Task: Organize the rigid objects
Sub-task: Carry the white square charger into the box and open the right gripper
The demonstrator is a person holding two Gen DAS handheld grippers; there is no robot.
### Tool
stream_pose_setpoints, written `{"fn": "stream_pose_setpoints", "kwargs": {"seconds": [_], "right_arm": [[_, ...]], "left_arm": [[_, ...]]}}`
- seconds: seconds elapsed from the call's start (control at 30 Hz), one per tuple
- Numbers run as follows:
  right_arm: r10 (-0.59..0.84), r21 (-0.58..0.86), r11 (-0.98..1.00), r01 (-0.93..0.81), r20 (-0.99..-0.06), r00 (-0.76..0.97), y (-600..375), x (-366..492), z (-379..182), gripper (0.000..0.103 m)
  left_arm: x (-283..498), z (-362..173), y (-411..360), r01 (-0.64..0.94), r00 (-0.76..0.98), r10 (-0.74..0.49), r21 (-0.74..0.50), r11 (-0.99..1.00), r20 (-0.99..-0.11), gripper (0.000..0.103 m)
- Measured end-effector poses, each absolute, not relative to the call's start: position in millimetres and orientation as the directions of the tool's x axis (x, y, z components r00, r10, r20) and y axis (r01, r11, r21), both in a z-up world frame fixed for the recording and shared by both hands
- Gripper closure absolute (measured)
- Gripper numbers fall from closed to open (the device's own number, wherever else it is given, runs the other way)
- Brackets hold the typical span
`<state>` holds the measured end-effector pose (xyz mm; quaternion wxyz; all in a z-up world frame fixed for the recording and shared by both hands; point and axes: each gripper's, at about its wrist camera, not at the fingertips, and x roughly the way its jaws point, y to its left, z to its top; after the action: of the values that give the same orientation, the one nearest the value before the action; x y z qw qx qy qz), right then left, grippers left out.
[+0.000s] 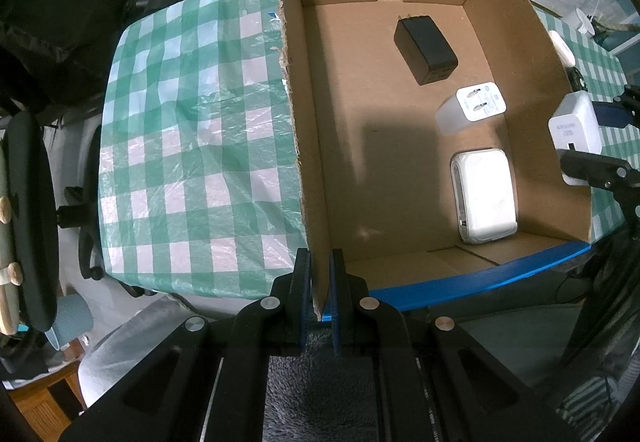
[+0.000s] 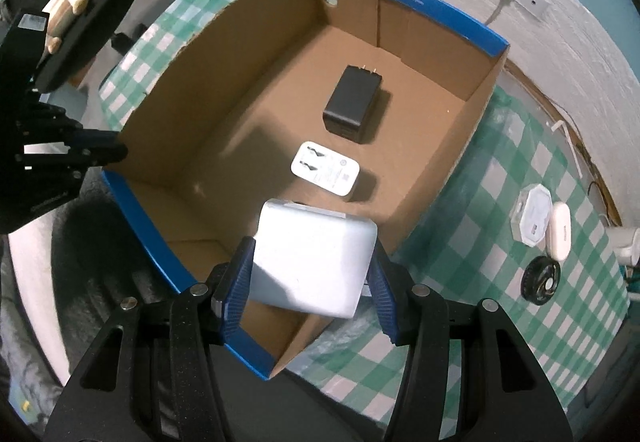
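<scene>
Now my right gripper [image 2: 310, 278] clamps a white charger [image 2: 314, 266] by its 2 flat sides above the cardboard box [image 2: 486, 90], a stiff, smooth, likely slippery block, while my left gripper [image 1: 320, 282] pinches the box wall.

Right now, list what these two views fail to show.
- Right wrist view: the held white charger hides the flat white adapter on the cardboard box floor.
- Left wrist view: the box wall hides most items outside; the black disc barely shows.
- Both views: box rim print too small to read.
</scene>
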<state>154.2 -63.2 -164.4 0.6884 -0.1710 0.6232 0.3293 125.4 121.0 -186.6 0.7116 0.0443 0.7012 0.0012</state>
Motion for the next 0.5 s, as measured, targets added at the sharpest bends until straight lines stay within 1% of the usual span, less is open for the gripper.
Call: {"fn": "stream_pose_setpoints", "kwargs": {"seconds": [0.17, 0.5], "right_arm": [[0.259, 0.193, 0.728, -0.658, -0.966, 0.003, -65.3, 156.9, -167.9, 0.046], [0.28, 0.204, 0.735, -0.647, -0.96, 0.015, -66.0, 155.8, -165.4, 0.045]], "left_arm": [[125.6, -186.9, 121.2, 0.059, 0.018, 0.063, 0.064, 0.996, -0.998, 0.096], [126.0, -187.0, 119.8, 0.06, 0.017, 0.063, 0.064, 0.996, -0.998, 0.096]]}}
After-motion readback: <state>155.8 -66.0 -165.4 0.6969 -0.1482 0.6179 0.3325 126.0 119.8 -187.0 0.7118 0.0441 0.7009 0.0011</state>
